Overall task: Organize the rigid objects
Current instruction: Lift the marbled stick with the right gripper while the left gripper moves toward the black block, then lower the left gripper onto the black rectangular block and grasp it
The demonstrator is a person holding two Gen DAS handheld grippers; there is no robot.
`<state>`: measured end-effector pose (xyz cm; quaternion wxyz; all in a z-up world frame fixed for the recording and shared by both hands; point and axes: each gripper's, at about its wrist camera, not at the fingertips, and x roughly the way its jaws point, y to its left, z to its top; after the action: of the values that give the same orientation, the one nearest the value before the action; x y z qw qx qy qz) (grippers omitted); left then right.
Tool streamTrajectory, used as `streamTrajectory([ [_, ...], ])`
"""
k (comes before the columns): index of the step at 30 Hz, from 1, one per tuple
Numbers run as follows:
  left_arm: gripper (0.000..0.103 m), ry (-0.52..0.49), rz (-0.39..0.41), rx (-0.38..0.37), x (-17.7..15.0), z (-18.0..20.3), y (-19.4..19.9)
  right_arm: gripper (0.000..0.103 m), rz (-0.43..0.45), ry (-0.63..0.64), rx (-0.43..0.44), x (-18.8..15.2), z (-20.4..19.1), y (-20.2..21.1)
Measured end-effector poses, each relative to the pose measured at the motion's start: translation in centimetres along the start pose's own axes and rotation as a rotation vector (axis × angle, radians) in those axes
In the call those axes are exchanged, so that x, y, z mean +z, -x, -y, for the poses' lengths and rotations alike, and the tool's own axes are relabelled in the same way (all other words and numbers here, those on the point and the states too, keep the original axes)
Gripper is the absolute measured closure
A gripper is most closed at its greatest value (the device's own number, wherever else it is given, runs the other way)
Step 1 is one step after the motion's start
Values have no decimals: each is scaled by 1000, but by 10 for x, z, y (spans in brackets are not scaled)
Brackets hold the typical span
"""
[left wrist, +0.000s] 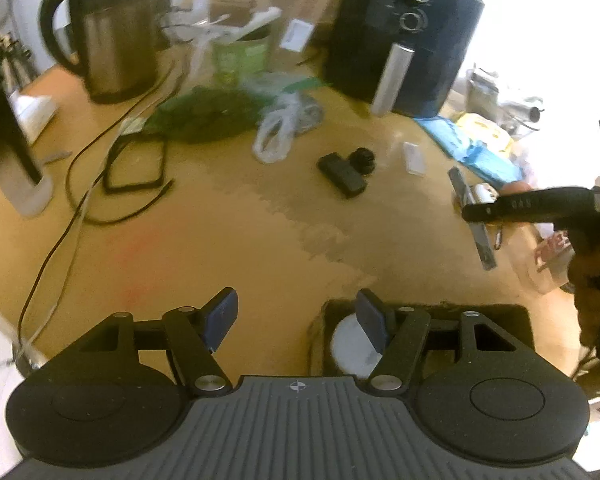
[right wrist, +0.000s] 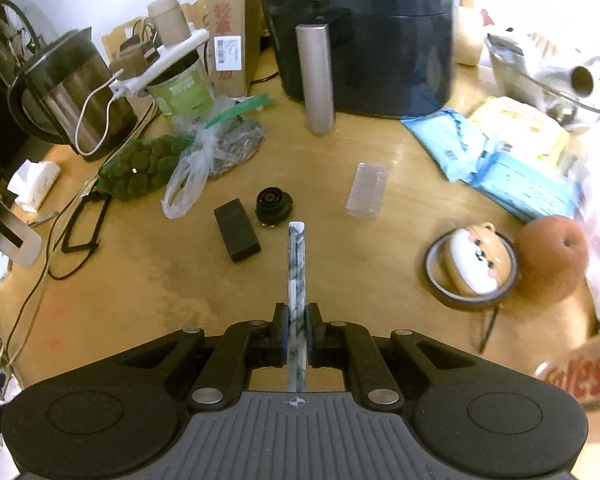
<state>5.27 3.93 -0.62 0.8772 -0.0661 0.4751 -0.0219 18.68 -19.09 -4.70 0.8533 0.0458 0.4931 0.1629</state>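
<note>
- The right tongs [right wrist: 296, 330] are pressed together on a slim, flat stick with a grey-and-white marbled pattern [right wrist: 296, 264], which juts forward up the middle of the right wrist view, held clear above the tan wooden bench [right wrist: 360, 280].
- In the left wrist view the same stick [left wrist: 474, 220] shows at the right edge, hanging from the other tool's dark fingers.
- The left tongs [left wrist: 296, 320] stand spread and carry nothing; low in that view, under the right pad, sits a dark square holder with a pale round thing inside [left wrist: 348, 344], though what it is stays unclear.
- To do this step well, I judge the stick should be kept level and the pinch firm, as the grip sits near one end and the long free end could swing.
- A likely resting place is beside the other small rigid pieces at frame centre: a black rectangular block [right wrist: 236, 236], a black ribbed round knob [right wrist: 273, 205] and a clear plastic case [right wrist: 367, 190].
- In the way: a crumpled clear plastic bag [right wrist: 188, 184] and a green bag of dark rounds [right wrist: 148, 166] left of centre, loose black cables [right wrist: 76, 240] at left, and a tape ring around a cartoon-dog case [right wrist: 472, 268] at right.
- A dark air fryer [right wrist: 364, 40] and a steel kettle [right wrist: 68, 92] stand along the top.
</note>
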Motion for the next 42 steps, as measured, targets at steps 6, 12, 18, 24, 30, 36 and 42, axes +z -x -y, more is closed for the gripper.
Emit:
streamTrajectory([
  [6,38,-75,25,-34,20,18,-12,92,14,-39,-1,-12,11,21],
  [12,38,-152,41,-68,37,32,-25,92,36,-111,3,-24,24,42],
  [18,38,-245,53,-88,48,40,-41,92,46,-177,4,-37,35,56],
  [24,26,-284,55,-121,61,42,-65,92,55,-226,-1,-48,45,67],
  [30,23,-342,38,-117,73,44,-93,92,51,-257,-8,-59,51,73],
  [36,23,-433,28,-126,81,50,-122,92,45,-290,-28,-68,61,77],
  [42,22,-488,8,-118,89,52,-153,92,48,-321,-54,-72,71,82],
])
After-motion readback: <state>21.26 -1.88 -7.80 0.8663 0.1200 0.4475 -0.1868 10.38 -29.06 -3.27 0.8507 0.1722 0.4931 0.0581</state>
